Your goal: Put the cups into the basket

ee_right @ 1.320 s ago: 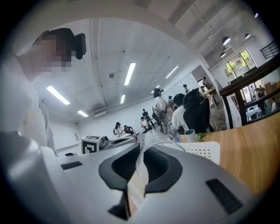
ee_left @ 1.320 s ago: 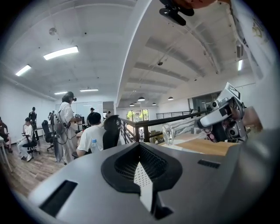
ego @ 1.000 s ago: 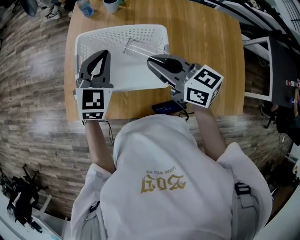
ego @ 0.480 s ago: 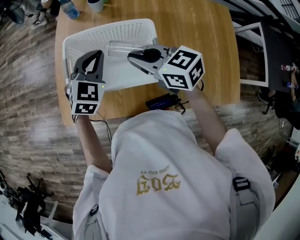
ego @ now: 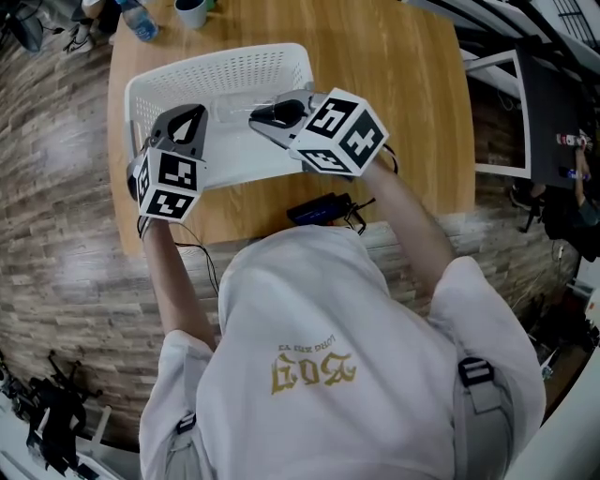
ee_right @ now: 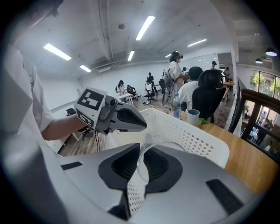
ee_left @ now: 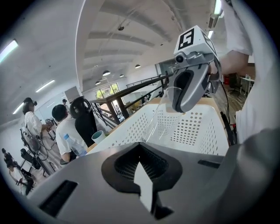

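A white perforated basket [ego: 216, 64] stands on the left part of the wooden table [ego: 394, 75]. My right gripper [ego: 264, 117] is shut on a clear plastic cup [ego: 236, 106] and holds it on its side over the inside of the basket. In the right gripper view the cup's rim [ee_right: 148, 158] shows between the jaws, with the basket wall [ee_right: 192, 135] behind. My left gripper [ego: 192, 116] hangs over the basket's near left corner, shut and with nothing in it. From the left gripper view I see the right gripper [ee_left: 188, 89] and the cup [ee_left: 165, 116] above the basket [ee_left: 199, 127].
A mug [ego: 194, 11] and a water bottle [ego: 139, 21] stand at the table's far left edge, beyond the basket. A black device with cables [ego: 314, 211] lies at the near edge. People and a black chair [ee_right: 209, 94] are behind the table.
The right gripper has carried the clear cup leftward and further over the basket. The left gripper has shifted slightly left, still shut.
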A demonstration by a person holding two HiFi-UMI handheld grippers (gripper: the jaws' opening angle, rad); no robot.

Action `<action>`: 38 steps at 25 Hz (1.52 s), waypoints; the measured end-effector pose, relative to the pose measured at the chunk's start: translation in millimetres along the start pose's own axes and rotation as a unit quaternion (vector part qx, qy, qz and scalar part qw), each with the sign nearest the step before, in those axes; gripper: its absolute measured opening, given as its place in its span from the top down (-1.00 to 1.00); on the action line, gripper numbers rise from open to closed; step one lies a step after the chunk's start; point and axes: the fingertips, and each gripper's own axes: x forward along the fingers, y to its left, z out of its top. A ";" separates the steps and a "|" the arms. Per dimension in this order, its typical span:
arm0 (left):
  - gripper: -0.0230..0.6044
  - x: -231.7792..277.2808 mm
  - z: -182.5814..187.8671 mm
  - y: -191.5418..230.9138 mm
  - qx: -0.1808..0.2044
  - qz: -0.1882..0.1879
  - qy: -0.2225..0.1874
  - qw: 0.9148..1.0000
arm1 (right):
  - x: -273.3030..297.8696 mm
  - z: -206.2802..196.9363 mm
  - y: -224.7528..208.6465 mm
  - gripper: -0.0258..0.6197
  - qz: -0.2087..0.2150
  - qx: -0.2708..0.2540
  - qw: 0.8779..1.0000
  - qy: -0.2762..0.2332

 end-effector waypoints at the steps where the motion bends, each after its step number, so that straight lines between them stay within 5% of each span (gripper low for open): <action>1: 0.95 2.0 -1.9 -1.3 0.002 -0.004 0.004 1.000 | 2.0 -1.5 -1.2 0.83 -0.002 -0.007 1.000 0.009; 20: 0.95 26.1 -13.0 -24.0 0.073 -0.088 0.052 0.992 | 42.2 -27.3 -10.9 0.83 -0.022 -0.060 0.986 0.152; 38: 0.95 49.7 -52.3 -54.6 0.134 -0.163 0.144 0.967 | 70.0 -47.5 -14.0 0.83 -0.030 -0.124 0.957 0.259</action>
